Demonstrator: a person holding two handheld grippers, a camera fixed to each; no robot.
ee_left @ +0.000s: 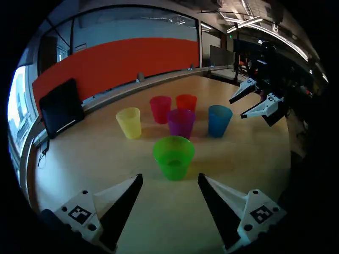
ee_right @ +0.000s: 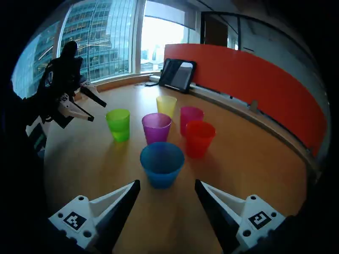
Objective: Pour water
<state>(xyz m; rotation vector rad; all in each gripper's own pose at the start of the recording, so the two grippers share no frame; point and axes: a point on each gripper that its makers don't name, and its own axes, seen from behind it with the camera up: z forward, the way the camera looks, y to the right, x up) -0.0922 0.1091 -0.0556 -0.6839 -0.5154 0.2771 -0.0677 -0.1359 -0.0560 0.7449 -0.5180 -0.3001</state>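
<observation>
Several plastic cups stand upright in a cluster on the wooden table (ee_left: 254, 152). Just ahead of my open left gripper (ee_left: 169, 180) is the green cup (ee_left: 173, 157), with nothing between the fingers. Behind it stand the purple cup (ee_left: 181, 123), yellow cup (ee_left: 129, 122), pink cup (ee_left: 160, 109), orange cup (ee_left: 186, 102) and blue cup (ee_left: 219, 120). My right gripper (ee_right: 167, 186) is open too, right behind the blue cup (ee_right: 162, 164). Past it are the purple cup (ee_right: 156, 127), green cup (ee_right: 118, 124), yellow cup (ee_right: 166, 105), pink cup (ee_right: 190, 119) and orange cup (ee_right: 199, 138). Each view shows the other gripper (ee_left: 256, 99) (ee_right: 87, 106) open above the table.
A black tablet (ee_left: 61, 108) (ee_right: 179, 75) leans against the ledge beside the orange wall panel (ee_left: 123, 63) (ee_right: 250, 80). A cable (ee_left: 42, 152) lies by it. Large windows (ee_right: 106, 38) are behind the table's far edge.
</observation>
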